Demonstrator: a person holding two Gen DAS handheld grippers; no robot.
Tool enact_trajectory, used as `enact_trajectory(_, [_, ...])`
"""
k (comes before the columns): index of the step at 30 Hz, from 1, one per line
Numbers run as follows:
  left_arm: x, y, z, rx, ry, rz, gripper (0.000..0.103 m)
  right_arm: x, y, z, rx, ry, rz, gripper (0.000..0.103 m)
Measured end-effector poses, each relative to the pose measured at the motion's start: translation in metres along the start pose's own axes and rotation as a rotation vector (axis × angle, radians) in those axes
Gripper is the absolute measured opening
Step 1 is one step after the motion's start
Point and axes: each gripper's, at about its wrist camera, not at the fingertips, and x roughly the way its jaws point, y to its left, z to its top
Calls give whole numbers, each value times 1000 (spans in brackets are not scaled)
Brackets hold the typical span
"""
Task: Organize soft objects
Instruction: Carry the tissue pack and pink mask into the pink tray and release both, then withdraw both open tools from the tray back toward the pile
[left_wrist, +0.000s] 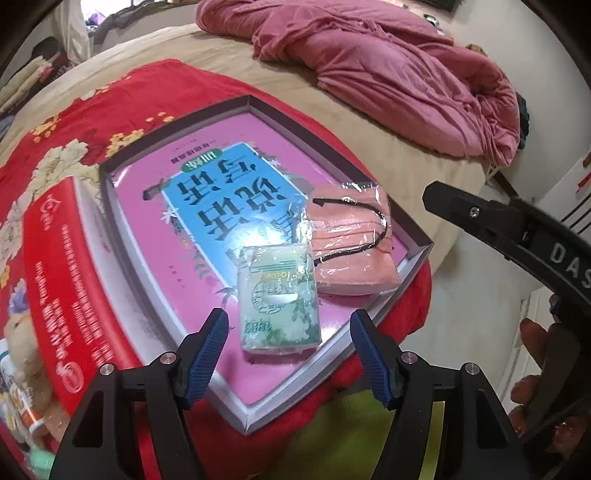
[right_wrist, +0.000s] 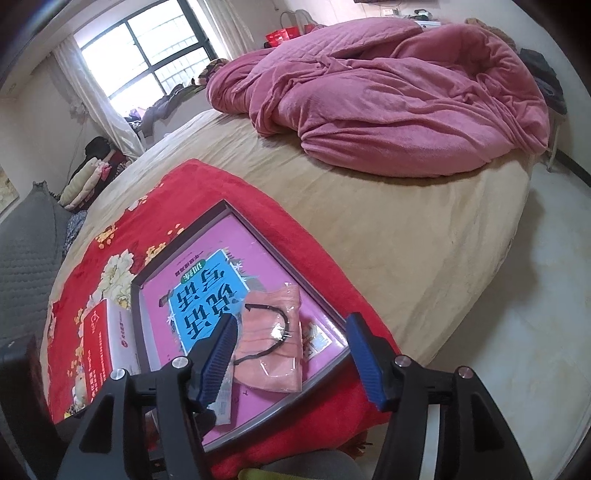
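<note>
1. On my far left, a red box (left_wrist: 70, 280) lies on the red floral blanket (left_wrist: 122, 99), just beside the left wall of the shallow tray (left_wrist: 258, 107) that carries the task's things. I leave it alone.

2. My left gripper (left_wrist: 288, 347) hangs over the tray's near corner with its jaws spread wide and nothing between them. The tissue pack (left_wrist: 279, 299) lies straight ahead of them, on the tray's pink printed floor. Its near end sits roughly between the two blue pads (whether level with them or below, I cannot tell). Its long axis runs away from me, along the fingers, so the jaws would close across its short width.

3. Right of the tissue pack, touching or slightly overlapping its far right corner, lies the pink face mask (left_wrist: 351, 240) in clear wrap, near the tray's right corner. Its long axis slants away to the left.

4. My right gripper (right_wrist: 291, 354) is also wide open and empty. From its own camera the mask (right_wrist: 273, 350) sits between and just ahead of the jaws, nearer the left pad. The tissue pack is mostly hidden behind that finger.

5. My judgement: left is better placed for the tissue pack, right for the mask.
</note>
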Motion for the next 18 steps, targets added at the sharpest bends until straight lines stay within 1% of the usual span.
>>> enact_trajectory(4, [-19, 6, -4, -23, -33, -8, 71, -6, 4, -1, -14, 0, 5, 61])
enact_trajectory(6, [-32, 12, -7, -37, -69, 1, 71, -9, 8, -2, -28, -1, 5, 61])
enact_trajectory(9, [-47, 19, -8, -50, -101, 23, 71, -13, 14, -5, -47, 0, 8, 61])
enact_trajectory(11, [-58, 27, -9, -69, -121, 22, 71, -16, 18, -6, -55, 1, 11, 61])
enact_trajectory(18, [-84, 53, -19, -132, -155, 38, 72, -30, 37, -11, -97, -10, 26, 62])
